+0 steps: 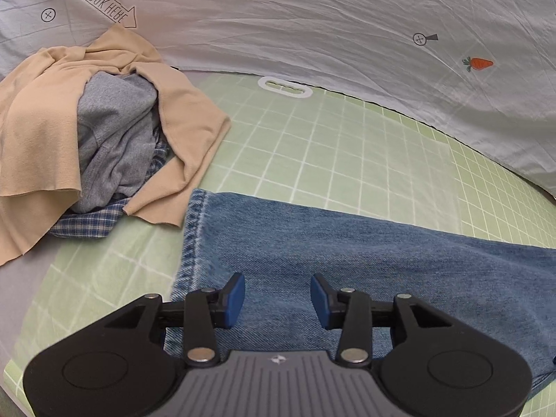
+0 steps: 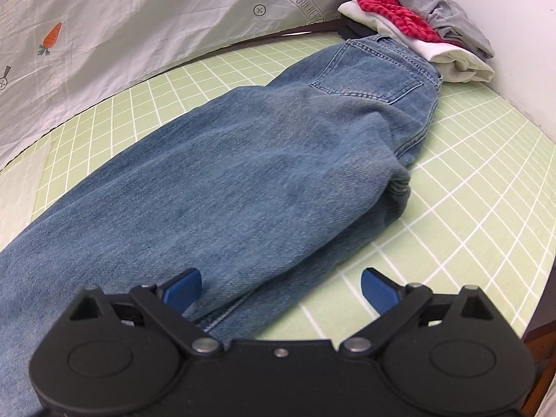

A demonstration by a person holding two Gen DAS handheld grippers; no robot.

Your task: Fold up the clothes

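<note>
Lying flat across the green grid mat, jeans, filling the lower centre and right of the left wrist frame, hem edge running down the centre-left; stretching in the right wrist frame from lower left up to upper right, jeans showing a back pocket near the top, waistband end reaching under a folded stack; doubling over along the right side, with a fold edge at centre right.

Hovering at bottom centre of the left frame, left gripper, jaws spread apart, blue pads over the denim near the hem, gripping nothing; sitting at bottom centre of the right frame, right gripper, jaws spread wide, one pad over the denim, the other over bare mat, the leg's edge lying between them, not clamped.

Heaping at the left of the left frame, a pile: tan cloth draping over grey cloth, plaid cloth peeking out below; stacking at the upper right of the right frame, white, red striped and grey garments; hanging behind the mat, a pale printed sheet with a carrot.
</note>
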